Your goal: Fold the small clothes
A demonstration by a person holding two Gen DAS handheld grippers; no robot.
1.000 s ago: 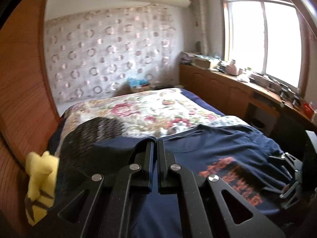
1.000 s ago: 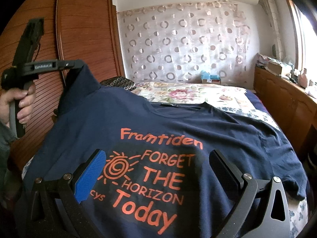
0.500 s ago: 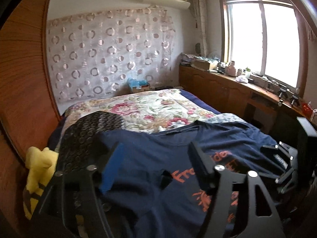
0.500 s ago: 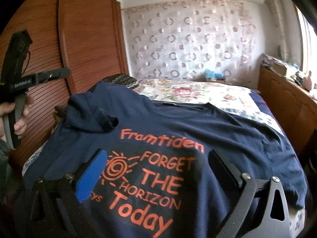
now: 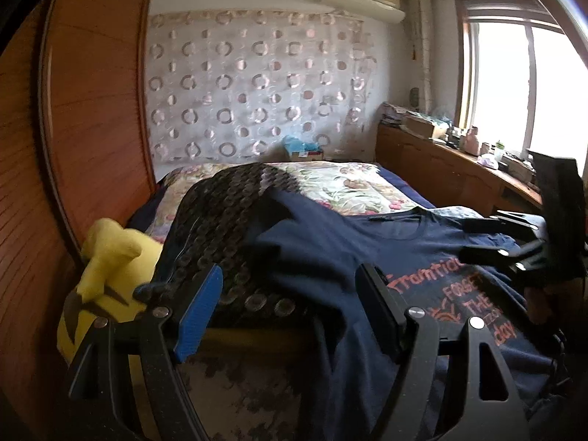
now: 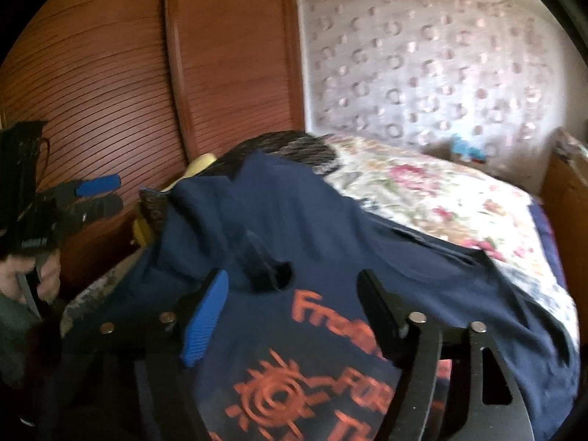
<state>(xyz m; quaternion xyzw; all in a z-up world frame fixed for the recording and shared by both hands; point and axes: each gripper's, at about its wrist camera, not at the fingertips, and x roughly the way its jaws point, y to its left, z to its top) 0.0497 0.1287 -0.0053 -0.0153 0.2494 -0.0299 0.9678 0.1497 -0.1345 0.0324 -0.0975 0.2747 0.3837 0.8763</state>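
Observation:
A navy T-shirt (image 5: pixel 323 253) with orange lettering lies spread on the bed, its left sleeve (image 6: pixel 257 261) flopped inward over the chest. My left gripper (image 5: pixel 290 307) is open and holds nothing, off the bed's left edge by the shirt's side. In the right wrist view the left gripper (image 6: pixel 104 194) hangs apart from the cloth, held by a hand (image 6: pixel 40 275). My right gripper (image 6: pixel 292 316) is open above the orange print, just short of the folded sleeve. Seen from the left wrist view, the right gripper (image 5: pixel 468 240) hovers over the shirt's right half.
A black patterned cloth (image 5: pixel 220 213) lies under the shirt's left shoulder. A yellow plush toy (image 5: pixel 106 257) sits at the bed's left edge beside the wooden wardrobe (image 6: pixel 110 92). A floral quilt (image 6: pixel 441 191) covers the far bed. A cluttered wooden counter (image 5: pixel 459 161) runs under the window.
The left gripper opened, let go of the sleeve and drew back left off the bed. The sleeve dropped onto the shirt. The right gripper swung left toward the sleeve.

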